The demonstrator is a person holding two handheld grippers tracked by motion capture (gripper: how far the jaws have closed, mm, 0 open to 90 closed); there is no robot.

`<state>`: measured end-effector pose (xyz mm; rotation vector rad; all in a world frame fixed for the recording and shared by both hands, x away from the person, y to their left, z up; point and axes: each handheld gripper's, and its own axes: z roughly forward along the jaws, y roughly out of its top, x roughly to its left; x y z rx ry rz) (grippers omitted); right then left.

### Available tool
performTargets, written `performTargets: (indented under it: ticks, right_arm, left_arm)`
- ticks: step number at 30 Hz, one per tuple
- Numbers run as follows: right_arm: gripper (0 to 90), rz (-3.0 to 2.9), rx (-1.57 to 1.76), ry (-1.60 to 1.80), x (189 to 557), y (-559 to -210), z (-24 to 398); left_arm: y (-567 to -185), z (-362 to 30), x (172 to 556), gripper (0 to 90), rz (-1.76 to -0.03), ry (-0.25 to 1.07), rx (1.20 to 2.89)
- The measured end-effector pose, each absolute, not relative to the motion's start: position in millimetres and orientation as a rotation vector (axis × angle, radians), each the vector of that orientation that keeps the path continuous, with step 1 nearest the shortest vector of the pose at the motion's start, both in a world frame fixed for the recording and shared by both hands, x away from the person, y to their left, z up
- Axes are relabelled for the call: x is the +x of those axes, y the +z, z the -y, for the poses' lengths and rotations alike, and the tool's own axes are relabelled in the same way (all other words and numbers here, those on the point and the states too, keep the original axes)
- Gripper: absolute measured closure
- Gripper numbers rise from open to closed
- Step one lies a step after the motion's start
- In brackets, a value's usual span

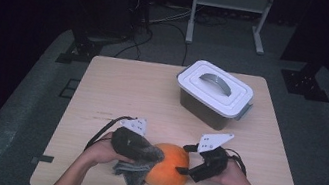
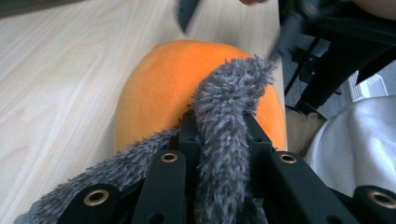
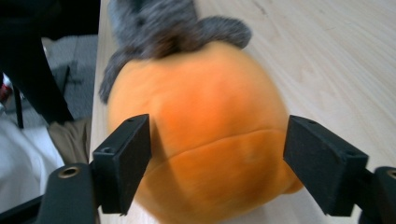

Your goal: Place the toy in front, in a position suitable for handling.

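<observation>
Left gripper (image 2: 219,135): jaws clamped on a fuzzy grey cloth (image 2: 229,102), draped against the pumpkin.
Right gripper (image 3: 217,158): jaws apart, flanking the pumpkin, no visible contact.
Round orange plush pumpkin (image 1: 168,166): on the pale wooden table (image 1: 118,85), near its front edge.
Risk: wiping could roll the unheld pumpkin off that edge.

The high view was dim, its surroundings falling to near black beyond the pale table (image 1: 118,85); only the white box lid (image 1: 215,87) stood out bright. Detail there was soft and grainy. Both gripper views were much brighter and evenly lit, with no hard shadows. The orange plush (image 3: 201,135) was motion-blurred in the right gripper view, while the grey cloth (image 2: 229,121) looked sharp in the left gripper view.
</observation>
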<state>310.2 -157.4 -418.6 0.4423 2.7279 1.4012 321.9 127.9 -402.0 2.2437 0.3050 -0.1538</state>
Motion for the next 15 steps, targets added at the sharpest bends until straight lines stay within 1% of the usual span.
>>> performTargets:
  ticks: [2, 4, 5, 8, 9, 12, 13, 14, 15]
  right_arm:
    - [17.6, -2.771, 0.454, 1.42, 319, -422, 155]
    - [17.4, -2.793, 0.457, 1.42, 321, -424, 153]
    - [13.7, -2.82, 0.459, 1.429, 323, -430, 148]
    - [14.0, -2.827, 0.477, 1.436, 322, -435, 143]
    - [18.2, -2.821, 0.477, 1.432, 321, -436, 142]
    - [36.6, -2.796, 0.453, 1.381, 317, -432, 143]
    - [44.3, -2.772, 0.431, 1.368, 315, -429, 145]
    - [44.3, -2.772, 0.431, 1.368, 315, -429, 145]
    - [46.8, -2.757, 0.441, 1.363, 314, -428, 146]
  left_arm:
    - [-402, -128, 321, 74.8, -0.298, -0.164, 2.243]
    - [-403, -128, 321, 74.8, -0.294, -0.168, 2.244]
    - [-403, -128, 321, 74.8, -0.293, -0.168, 2.243]
    - [-404, -127, 322, 74.8, -0.298, -0.162, 2.24]
    - [-403, -127, 323, 74.8, -0.298, -0.156, 2.239]
    - [-398, -126, 326, 74.9, -0.301, -0.143, 2.218]
    - [-393, -124, 328, 74.9, -0.298, -0.129, 2.217]
    - [-393, -124, 328, 74.9, -0.298, -0.129, 2.217]
    - [-391, -122, 329, 74.9, -0.295, -0.116, 2.218]
